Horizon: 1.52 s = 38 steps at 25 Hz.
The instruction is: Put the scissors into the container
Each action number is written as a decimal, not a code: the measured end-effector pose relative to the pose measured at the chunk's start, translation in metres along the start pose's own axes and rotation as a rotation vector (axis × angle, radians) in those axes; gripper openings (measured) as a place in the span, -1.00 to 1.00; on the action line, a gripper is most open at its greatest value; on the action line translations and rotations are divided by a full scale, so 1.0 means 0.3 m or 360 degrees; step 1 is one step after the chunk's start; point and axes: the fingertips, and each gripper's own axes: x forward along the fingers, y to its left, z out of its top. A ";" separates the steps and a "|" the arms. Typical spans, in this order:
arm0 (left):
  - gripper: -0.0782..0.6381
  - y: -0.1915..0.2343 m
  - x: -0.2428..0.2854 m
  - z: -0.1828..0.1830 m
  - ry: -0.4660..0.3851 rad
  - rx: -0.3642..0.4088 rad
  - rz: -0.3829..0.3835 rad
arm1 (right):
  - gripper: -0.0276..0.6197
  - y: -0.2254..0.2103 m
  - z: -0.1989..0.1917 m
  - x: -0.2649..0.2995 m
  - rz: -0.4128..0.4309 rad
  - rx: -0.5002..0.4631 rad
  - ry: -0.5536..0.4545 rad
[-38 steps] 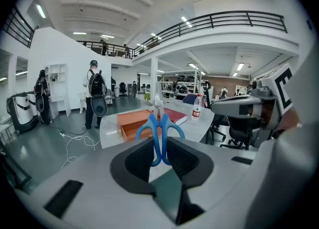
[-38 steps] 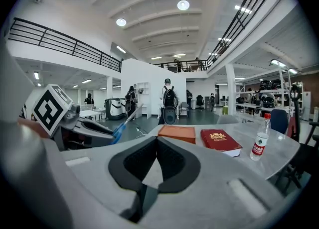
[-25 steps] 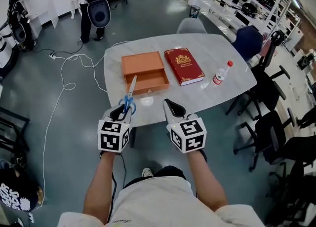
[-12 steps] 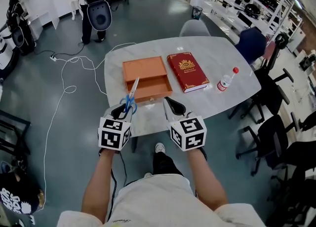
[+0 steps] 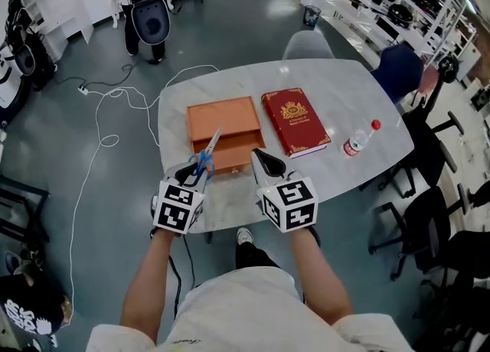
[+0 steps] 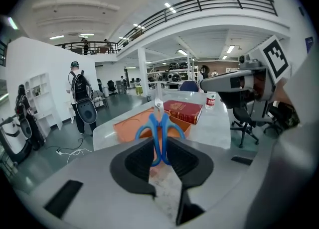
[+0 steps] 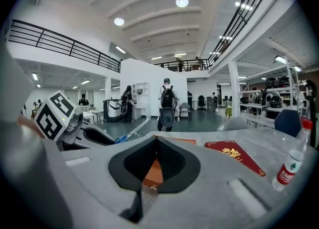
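Left gripper [image 5: 191,173]: jaws clamped on blue-handled steel scissors [image 5: 207,153] at handle loops. Blades point forward and up past fingertips, probably so tips go in first. Open orange rectangular container [image 5: 226,117] just ahead of fingertips, beneath blade tips; scissors not yet inside. Right gripper [image 5: 264,163]: jaws pressed together, nothing between, idle beside left one, likely spare for steadying container.
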 end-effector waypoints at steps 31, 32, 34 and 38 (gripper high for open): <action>-0.57 0.018 0.429 -0.112 0.0615 0.0645 -0.0379 | -0.90 -0.306 -0.005 0.309 0.0063 0.0040 0.0120; -0.57 0.016 0.438 -0.114 0.0627 0.0652 -0.0387 | -0.90 -0.308 -0.010 0.316 0.0068 0.0042 0.0129; -0.57 0.012 0.458 -0.115 0.0651 0.0670 -0.0399 | -0.90 -0.317 -0.020 0.327 0.0077 0.0046 0.0143; -0.57 0.006 0.495 -0.121 0.0725 0.0671 -0.0436 | -0.90 -0.344 -0.032 0.352 0.0085 0.0056 0.0153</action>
